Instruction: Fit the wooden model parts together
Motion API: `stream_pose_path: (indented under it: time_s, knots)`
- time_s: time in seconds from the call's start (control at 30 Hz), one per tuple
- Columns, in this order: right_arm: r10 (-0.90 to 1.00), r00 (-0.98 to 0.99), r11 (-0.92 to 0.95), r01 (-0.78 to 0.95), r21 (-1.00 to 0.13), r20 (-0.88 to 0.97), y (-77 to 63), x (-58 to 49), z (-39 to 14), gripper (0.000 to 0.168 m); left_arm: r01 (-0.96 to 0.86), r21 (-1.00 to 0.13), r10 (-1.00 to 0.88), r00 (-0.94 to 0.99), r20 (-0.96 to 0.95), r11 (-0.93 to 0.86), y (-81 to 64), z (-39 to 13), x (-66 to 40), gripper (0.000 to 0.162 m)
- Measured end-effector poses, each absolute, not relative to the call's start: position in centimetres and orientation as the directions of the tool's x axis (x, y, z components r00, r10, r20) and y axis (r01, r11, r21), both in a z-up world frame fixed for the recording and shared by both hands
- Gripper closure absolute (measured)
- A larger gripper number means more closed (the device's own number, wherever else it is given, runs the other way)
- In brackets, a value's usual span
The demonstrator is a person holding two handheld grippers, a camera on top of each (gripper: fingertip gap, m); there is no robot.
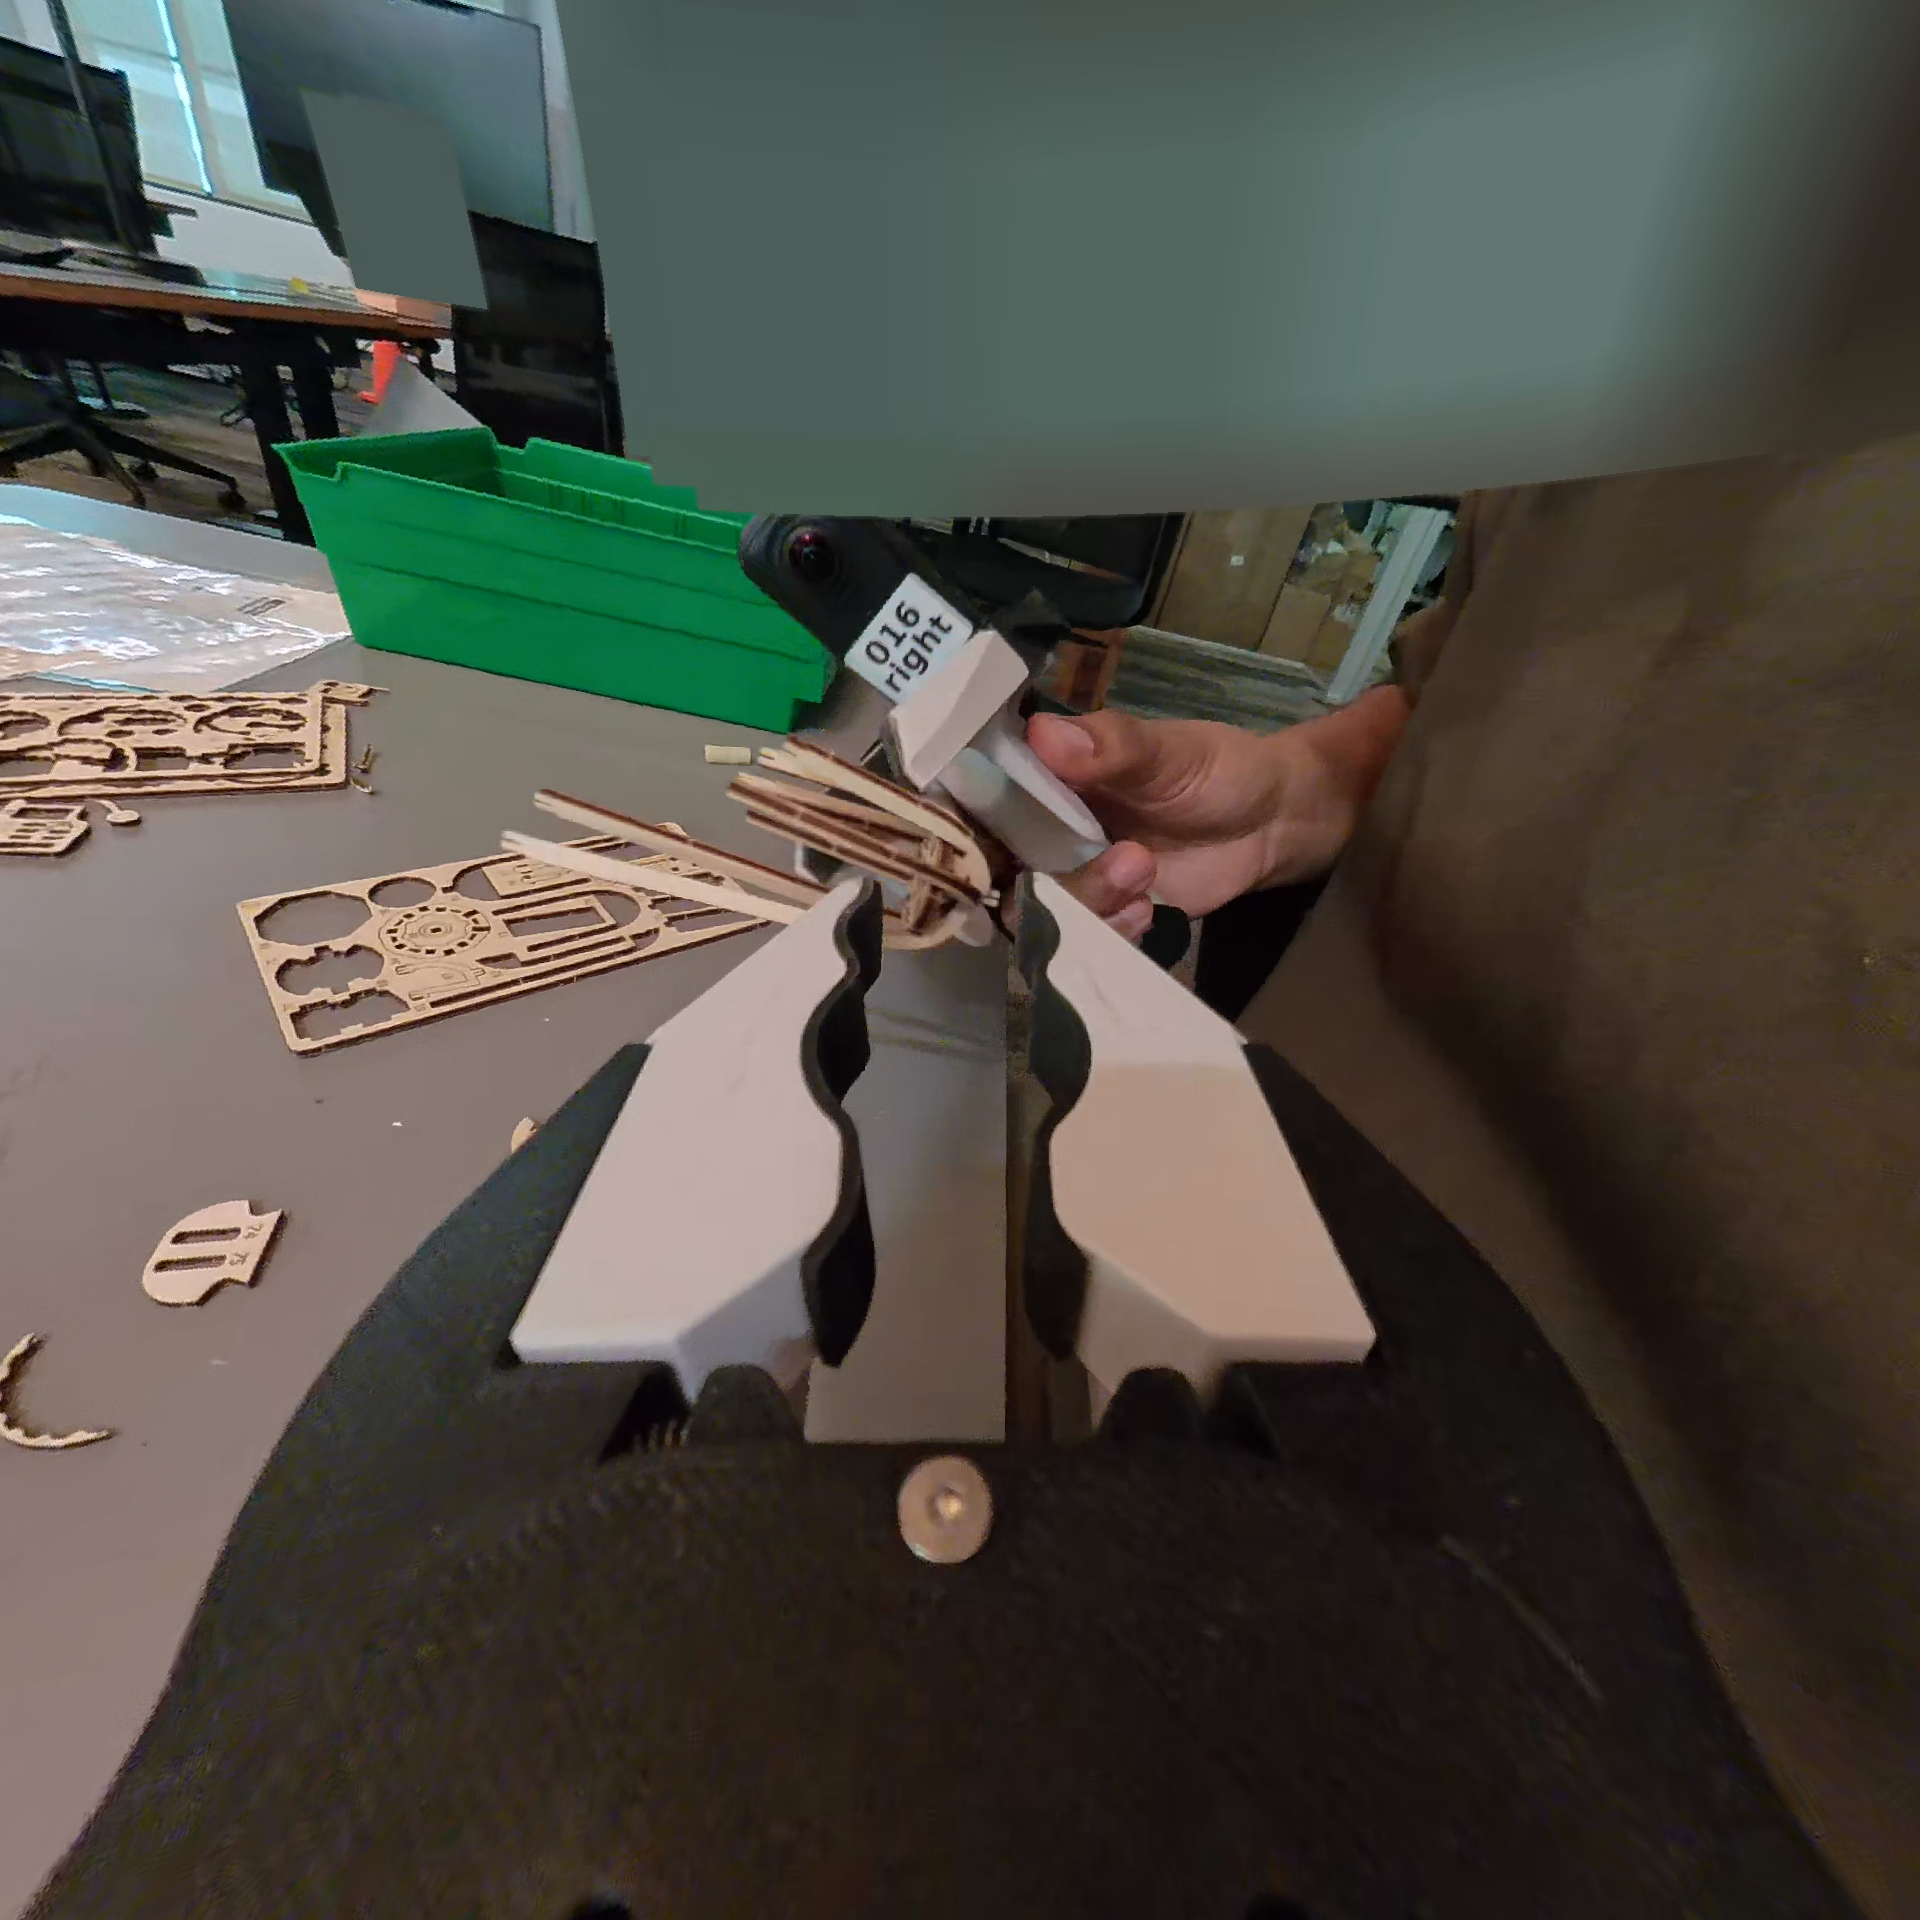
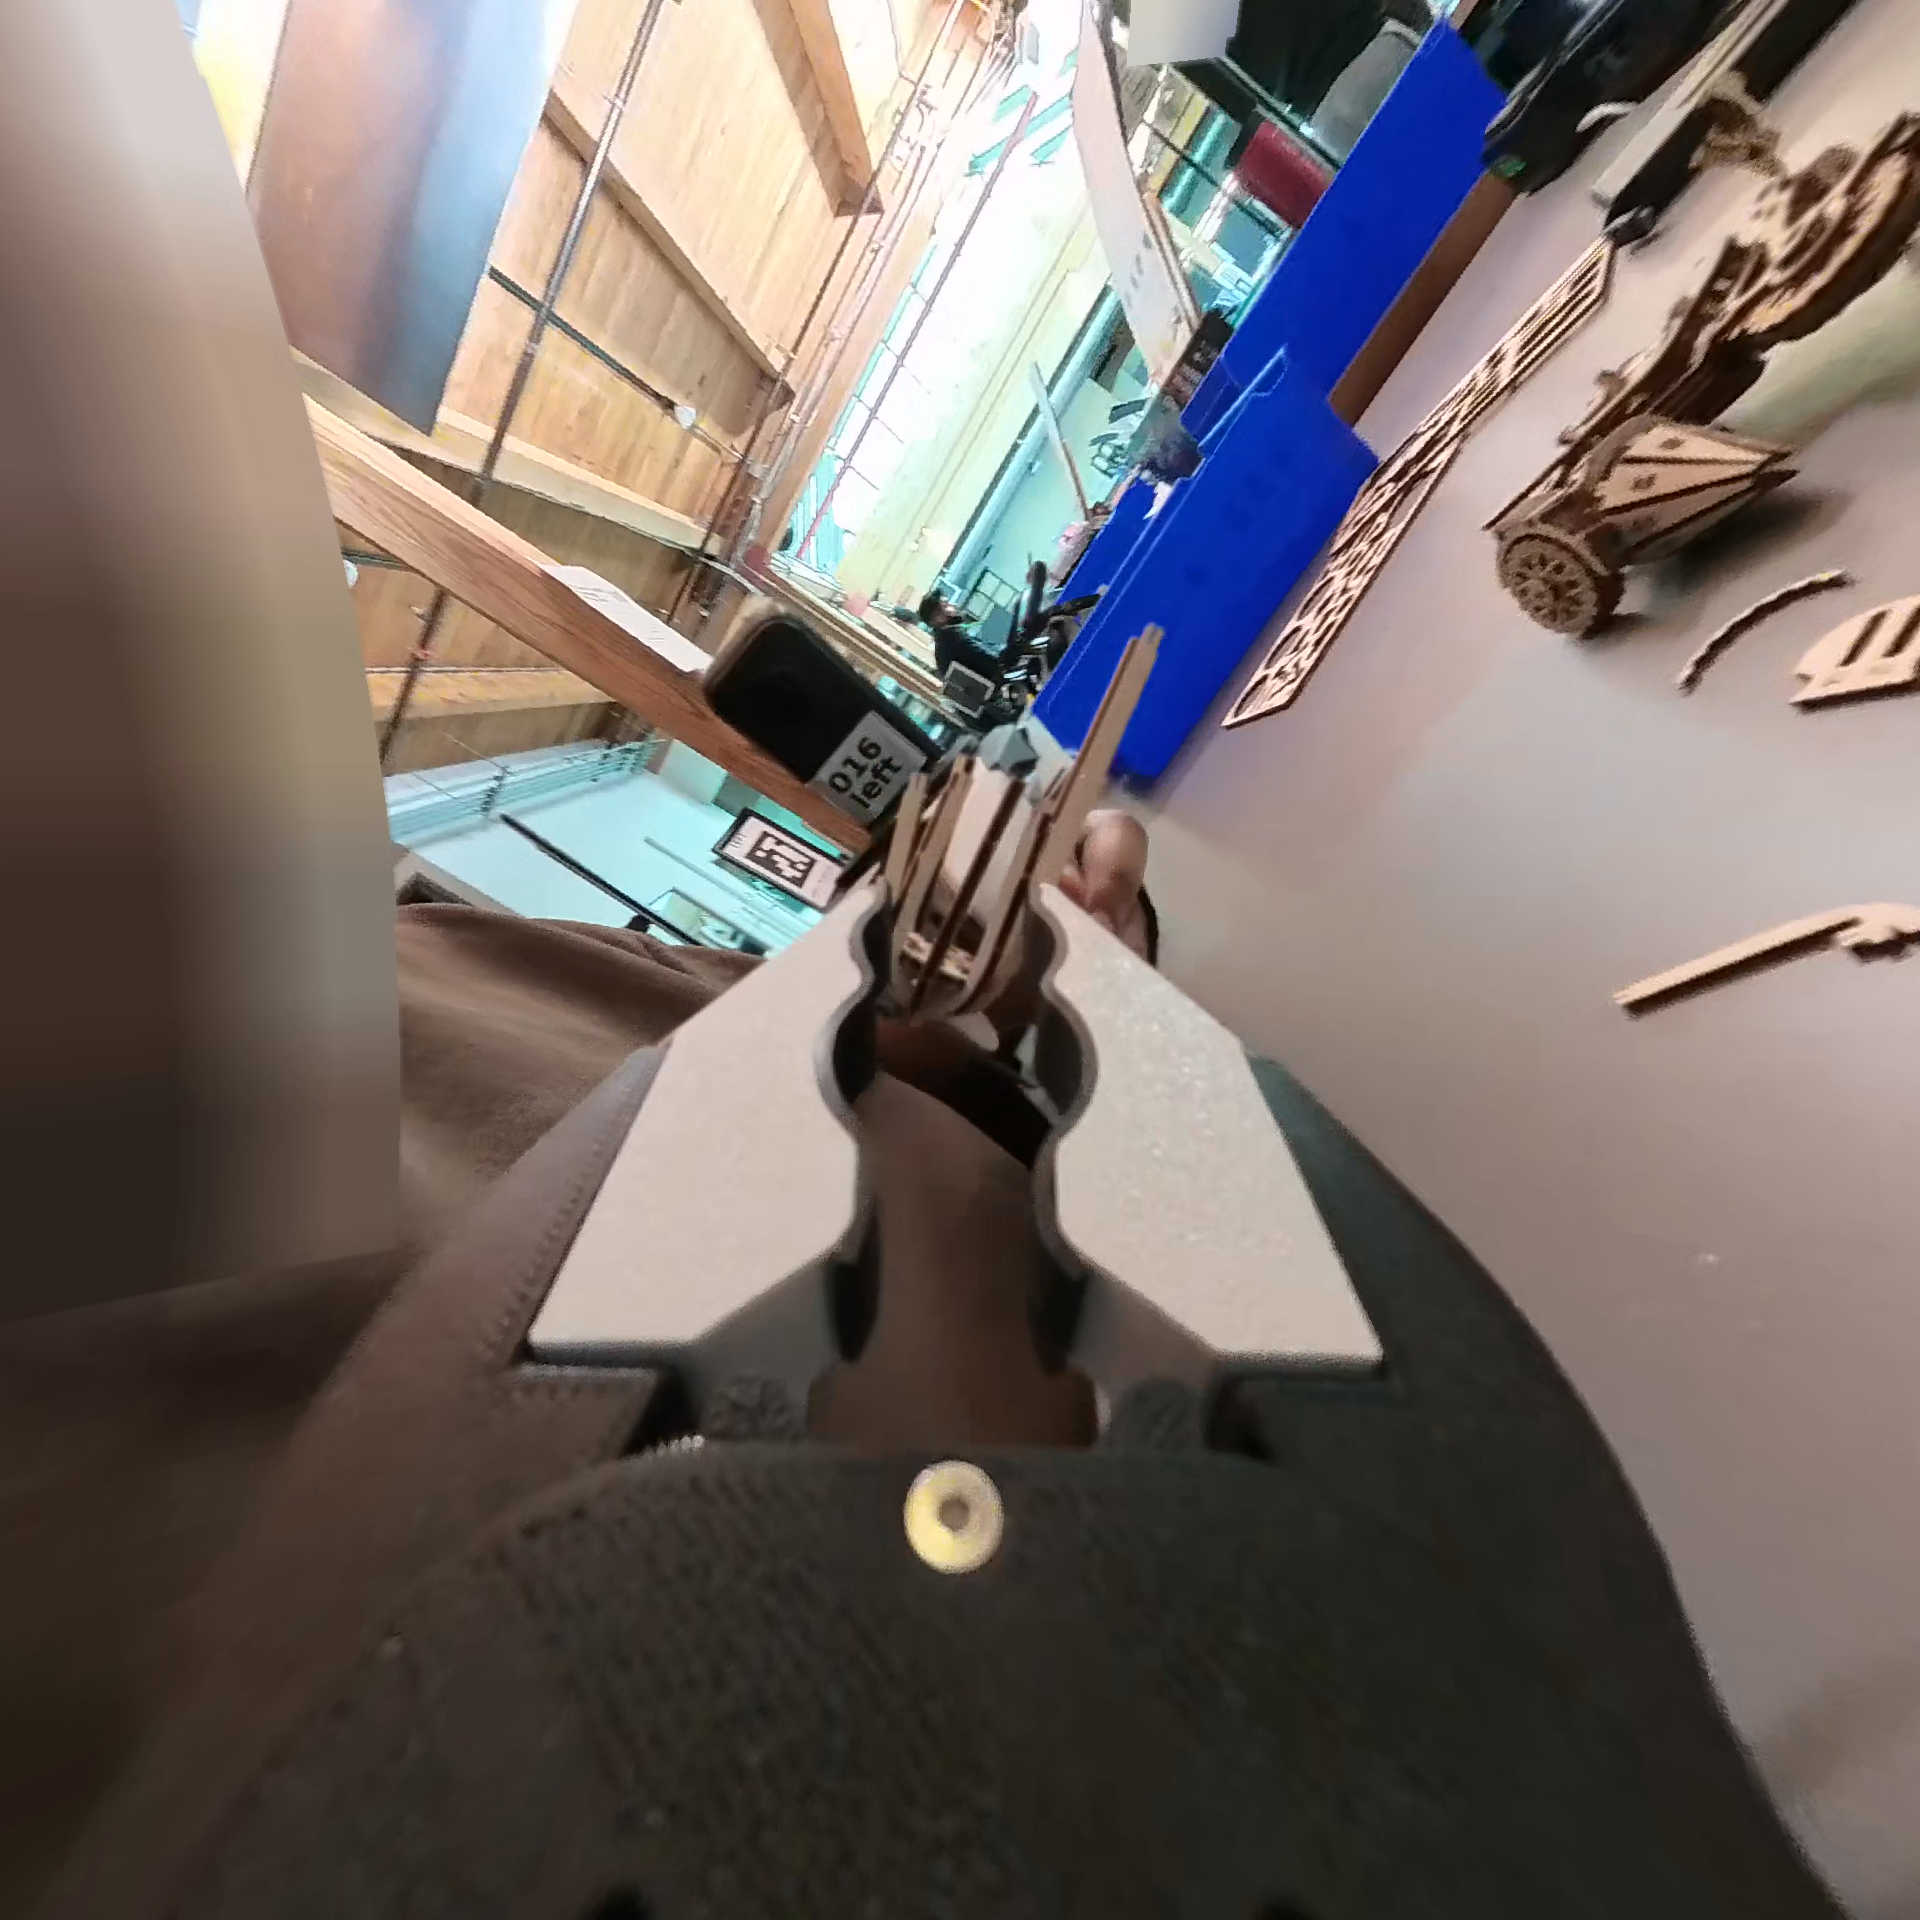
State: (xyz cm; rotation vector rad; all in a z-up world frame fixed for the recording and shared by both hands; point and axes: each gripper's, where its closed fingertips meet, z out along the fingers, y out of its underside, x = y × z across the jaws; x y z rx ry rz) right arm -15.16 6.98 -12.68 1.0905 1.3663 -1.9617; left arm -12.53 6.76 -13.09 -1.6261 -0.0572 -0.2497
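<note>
— Where's your wooden model (image 1: 883,831)?
— Up off the bench (image 1: 208,1039), between both tools. Your left tool (image 1: 940,904) pinches its curved base; your right tool (image 2: 961,935) clamps its ribbed end.

Green bin (image 1: 540,582) blocks behind; cut-out sheets (image 1: 457,945) litter the grey table (image 1: 156,1091) left.
</note>
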Motion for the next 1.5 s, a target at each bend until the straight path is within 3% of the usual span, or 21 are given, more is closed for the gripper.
stream_pose_path:
  time_s: [0.13, 0.27, 0.37, 0.7, 1.5]
  knots:
    - [0.126, -0.590, -0.347, 0.727, -0.592, -0.798, 7.2, -15.4, -12.9, 0.146, 0.156, -0.983, -0.050, 0.986, 0.161, -0.093, 7.1, -13.6, -13.1, 0.134]
    - [0.190, -0.631, -0.346, 0.674, -0.653, -0.752, 7.7, -15.7, -12.4, 0.147, 0.098, -0.990, 0.017, 0.995, 0.097, -0.100, 7.0, -13.7, -14.0, 0.119]
    - [0.223, -0.645, -0.339, 0.652, -0.679, -0.731, 7.9, -15.8, -12.5, 0.147, 0.040, -0.995, 0.018, 0.999, 0.038, -0.088, 7.2, -13.3, -13.5, 0.120]
    - [0.139, -0.651, -0.372, 0.664, -0.649, -0.746, 7.4, -15.2, -11.5, 0.147, 0.027, -1.000, 0.020, 0.999, 0.027, -0.010, 7.2, -12.0, -13.1, 0.146]
    - [0.065, -0.590, -0.387, 0.729, -0.565, -0.805, 7.2, -15.0, -11.8, 0.148, -0.004, -0.999, -0.020, 1.000, -0.003, -0.036, 7.3, -12.7, -12.5, 0.147]
